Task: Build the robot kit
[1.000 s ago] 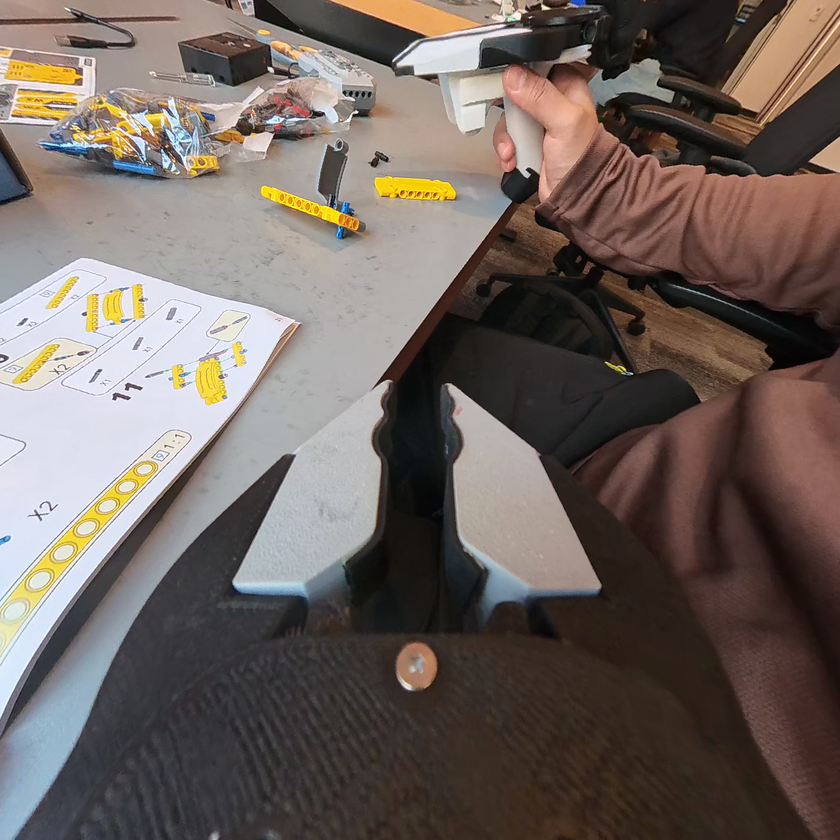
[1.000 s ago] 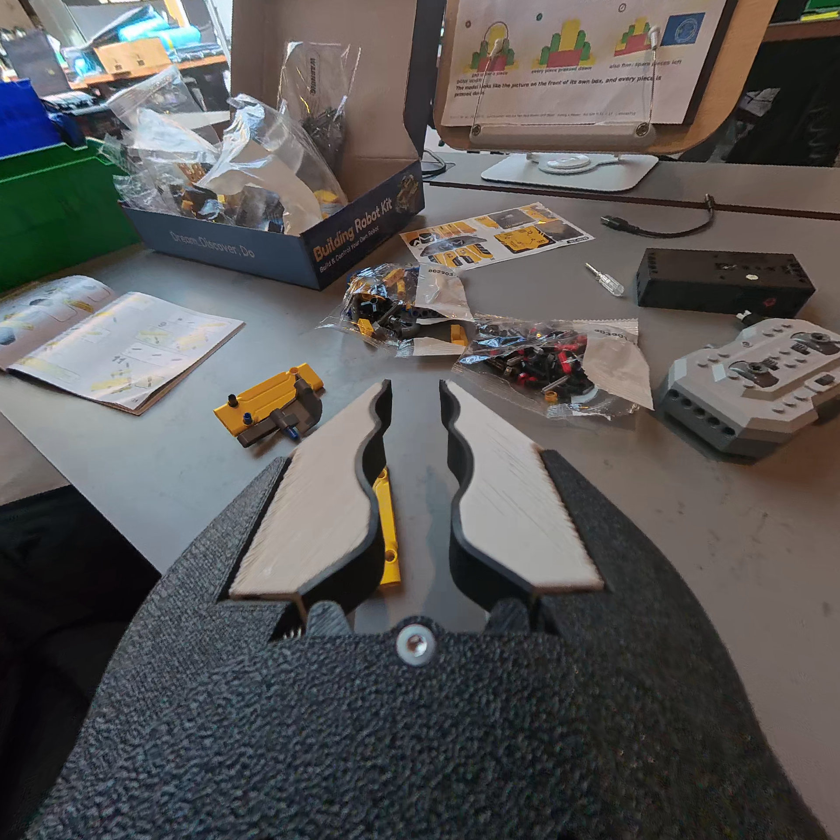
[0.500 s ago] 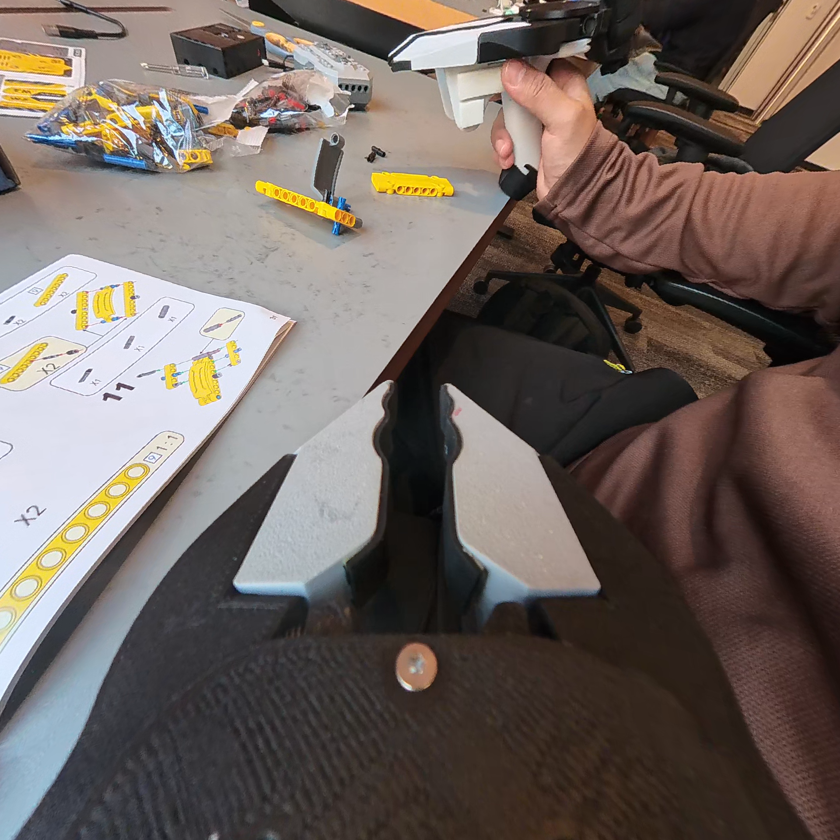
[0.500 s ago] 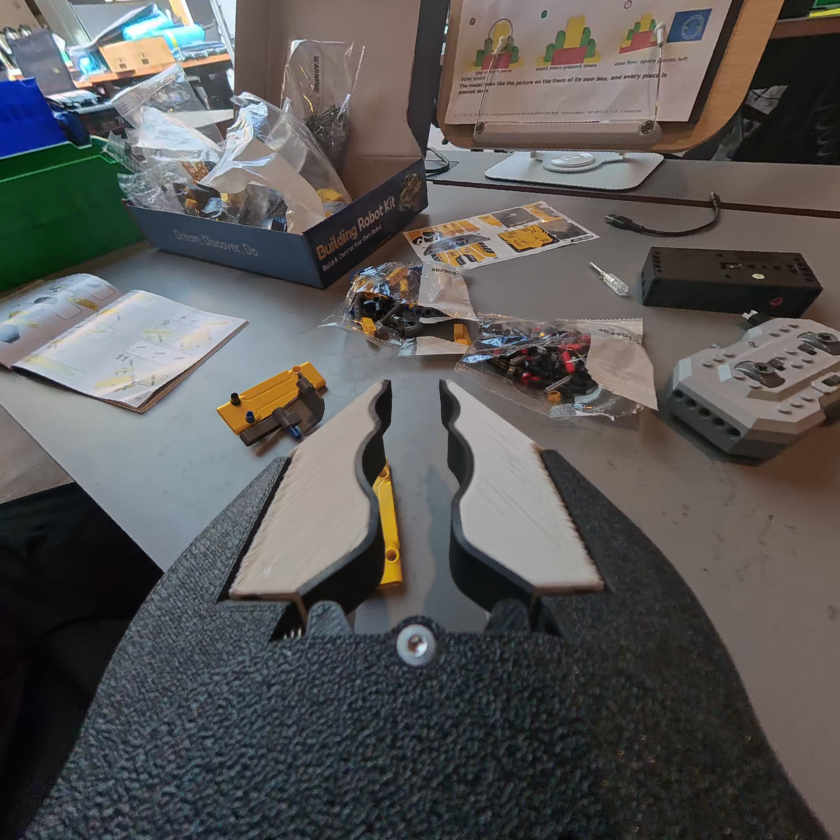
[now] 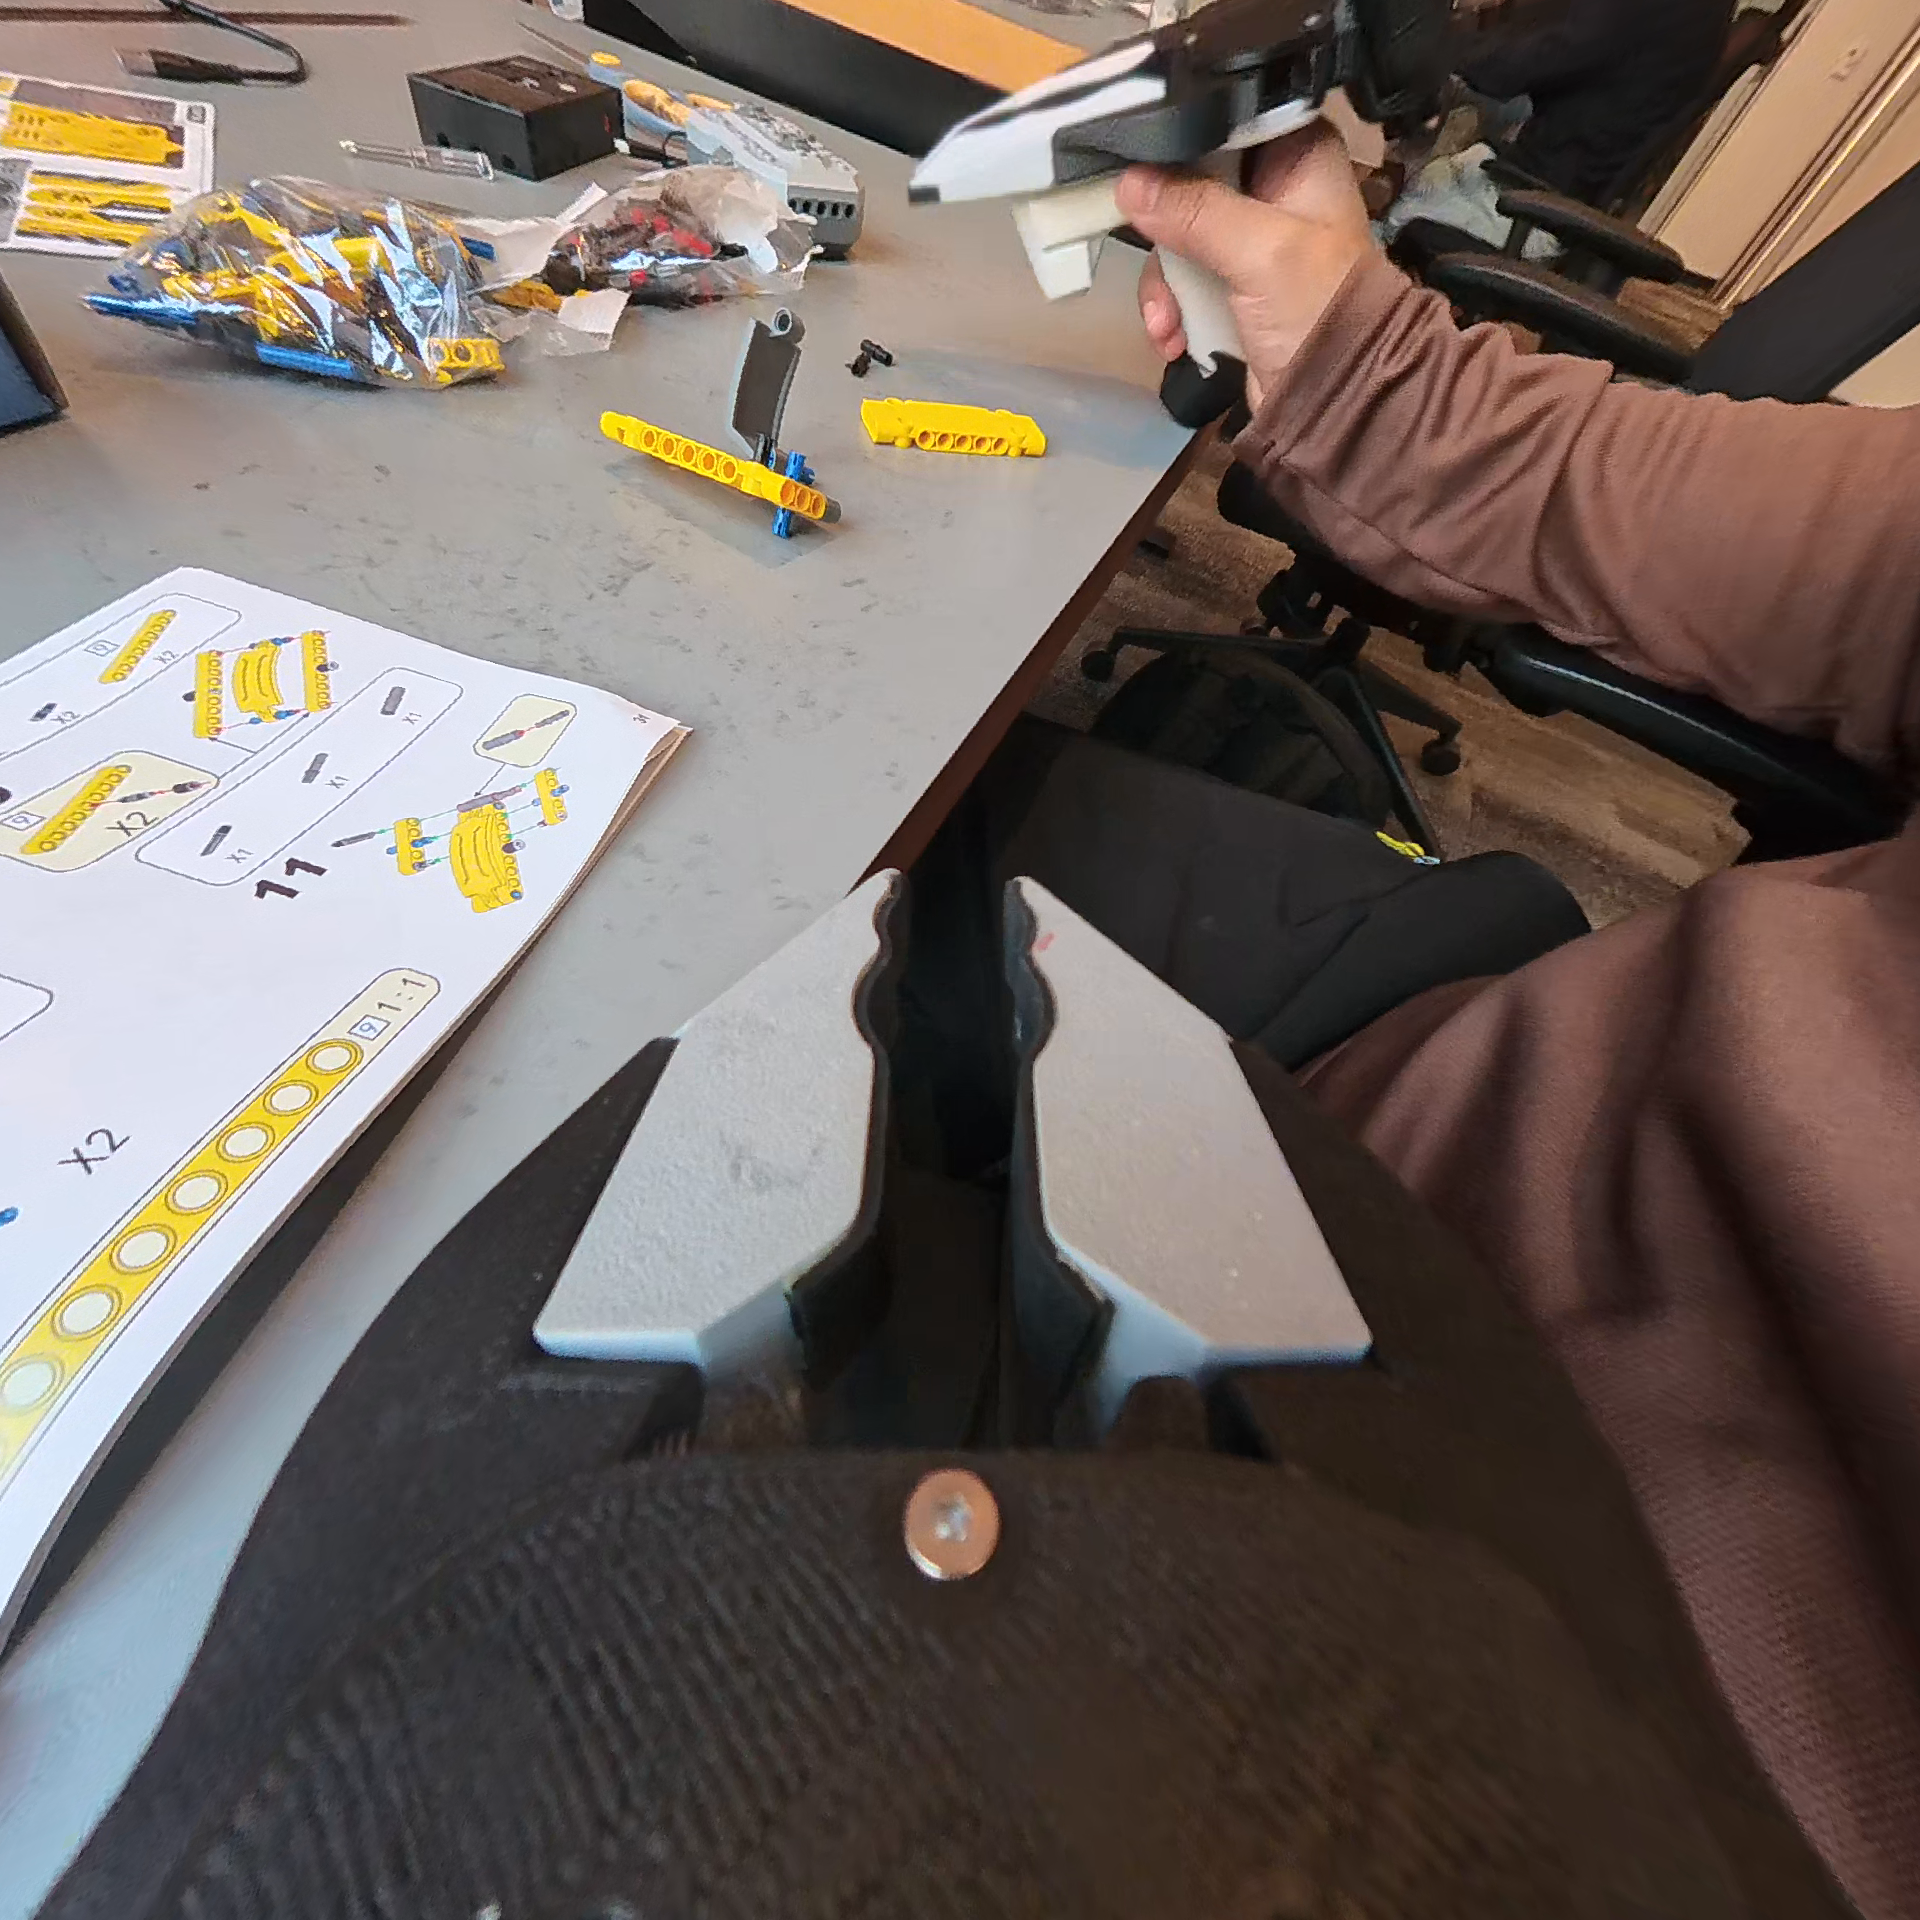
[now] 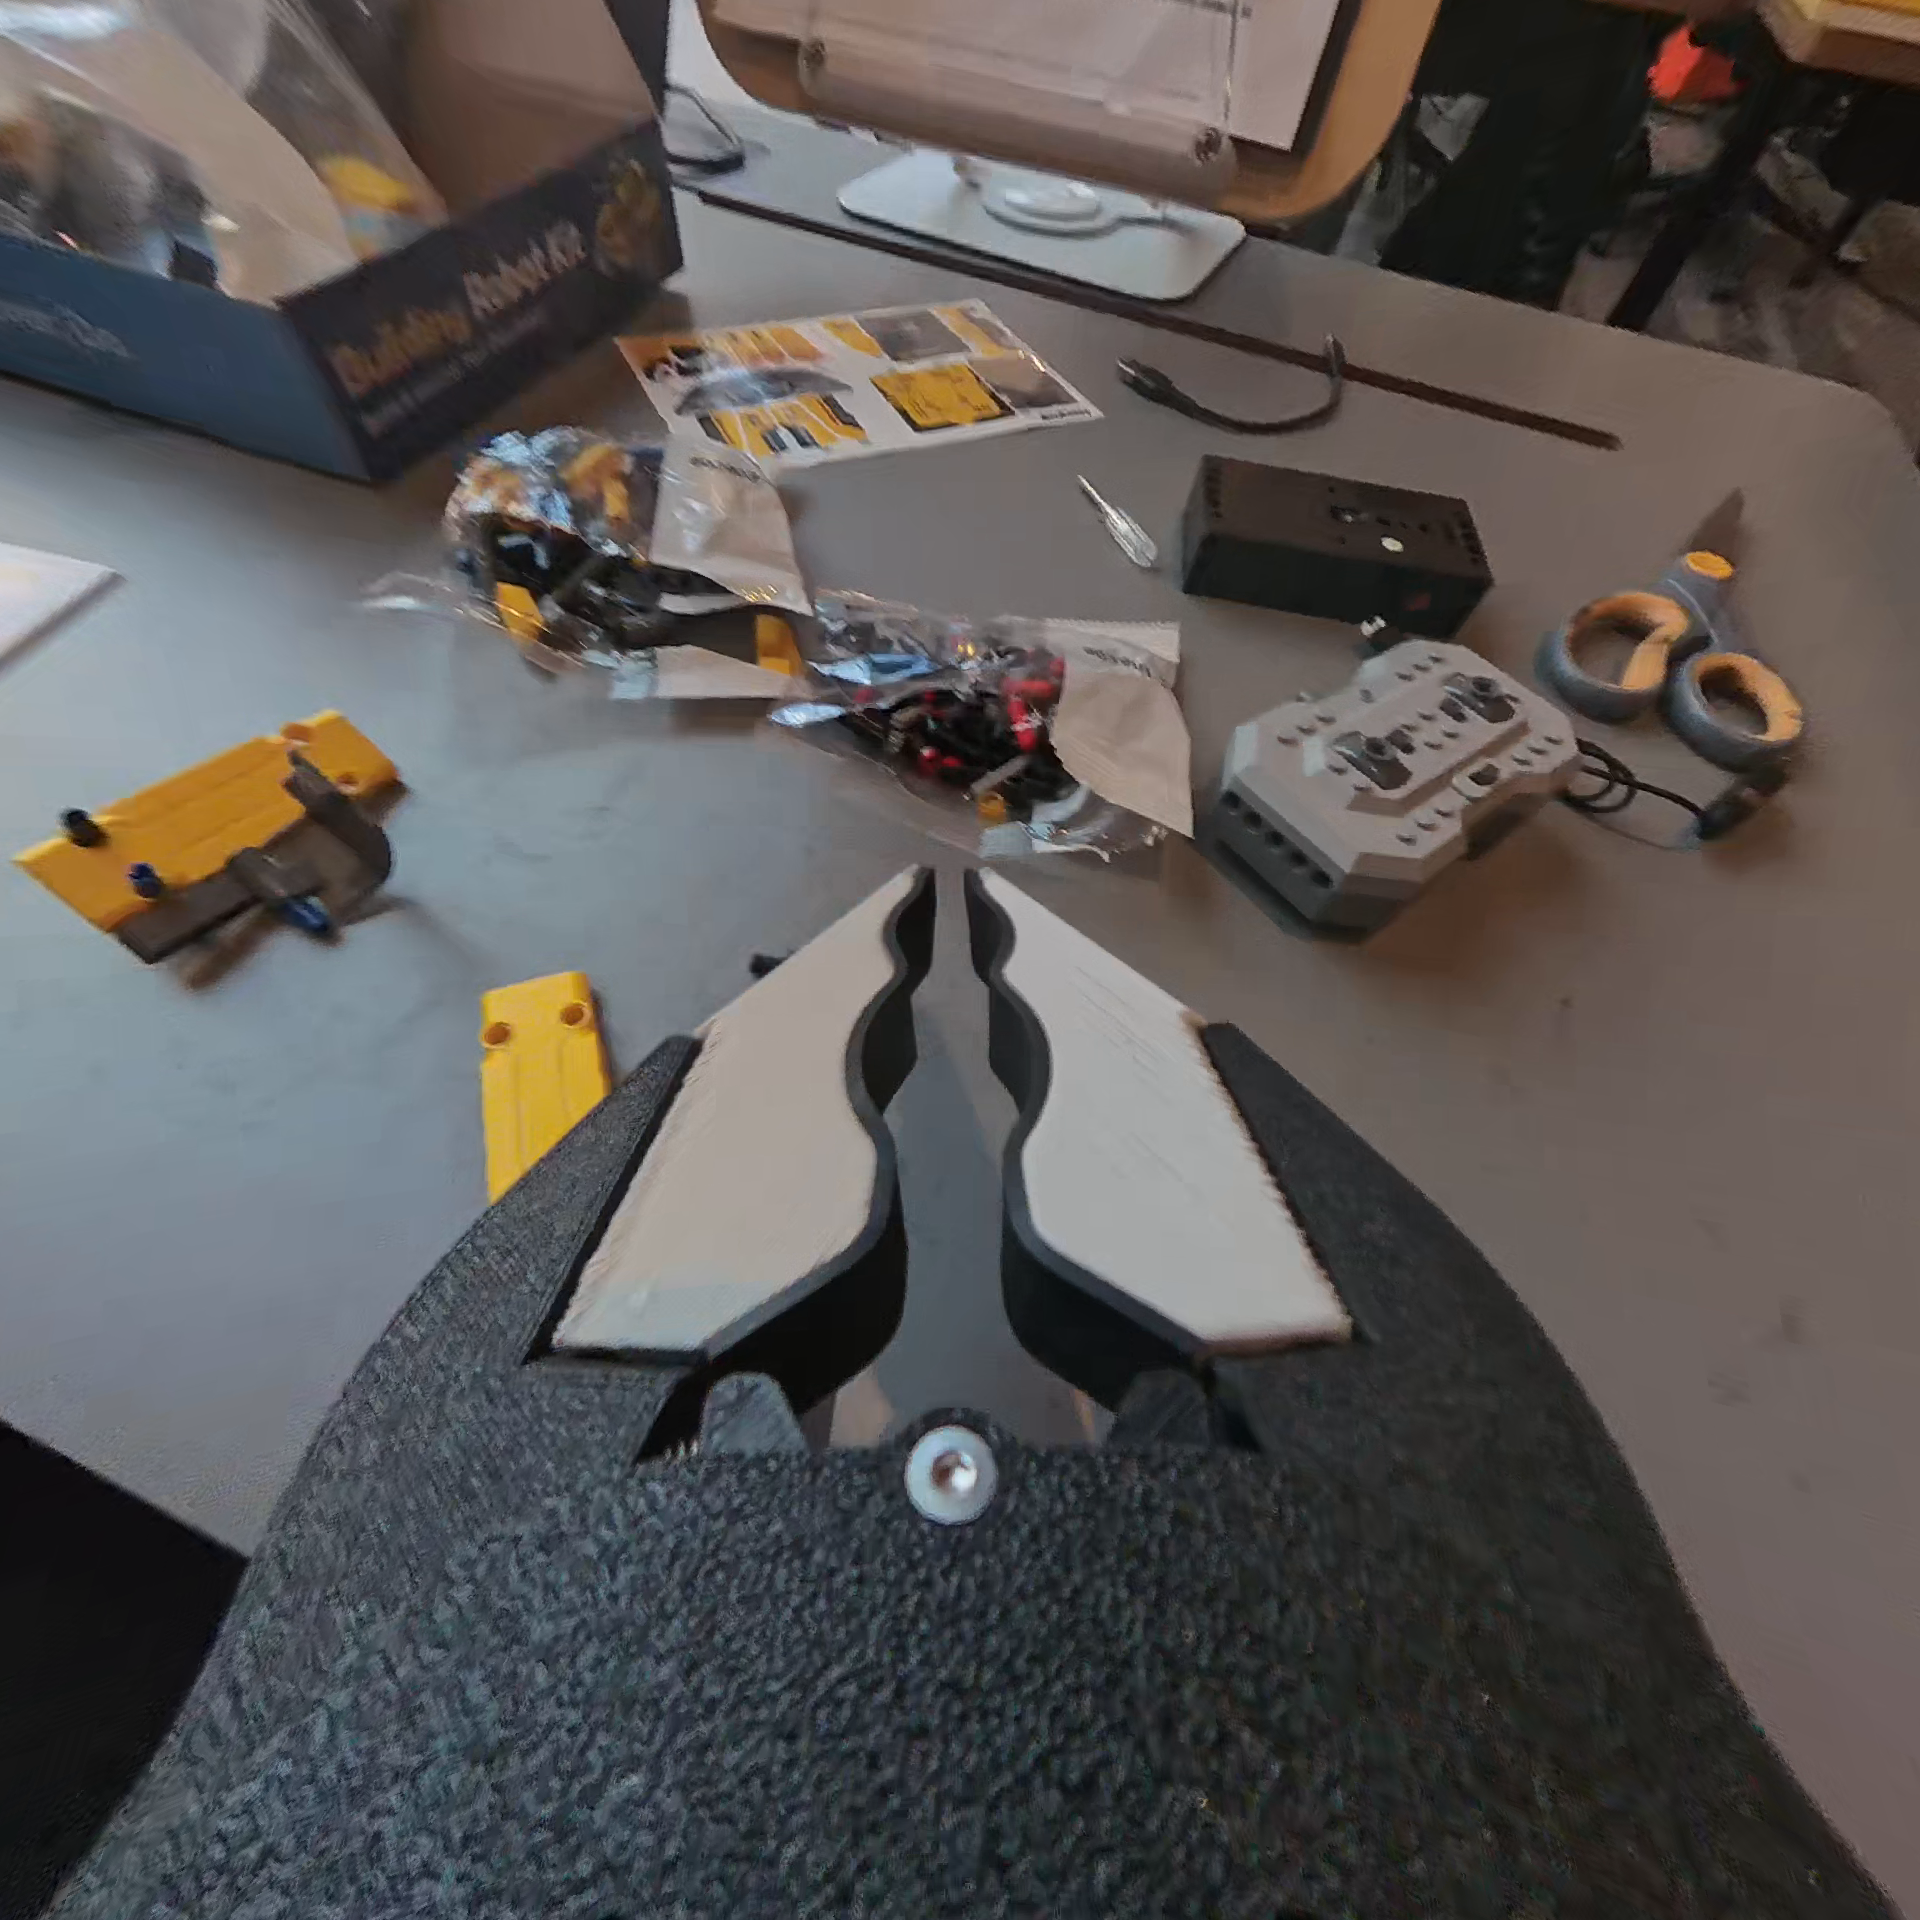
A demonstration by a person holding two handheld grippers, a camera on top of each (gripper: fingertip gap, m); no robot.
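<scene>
Grey table (image 6: 1558, 1195) strewn with kit parts; both grippers empty, jaws slightly apart.

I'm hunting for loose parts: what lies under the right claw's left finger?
A yellow beam lies on the grey table, its far end with two holes showing beside the right claw. The claw's black body covers its near end. A small black piece peeks out by the finger, mostly hidden.

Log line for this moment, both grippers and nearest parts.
left gripper: empty, at table edge | right gripper: nearly closed, empty, above table | nearest: yellow beam
</scene>
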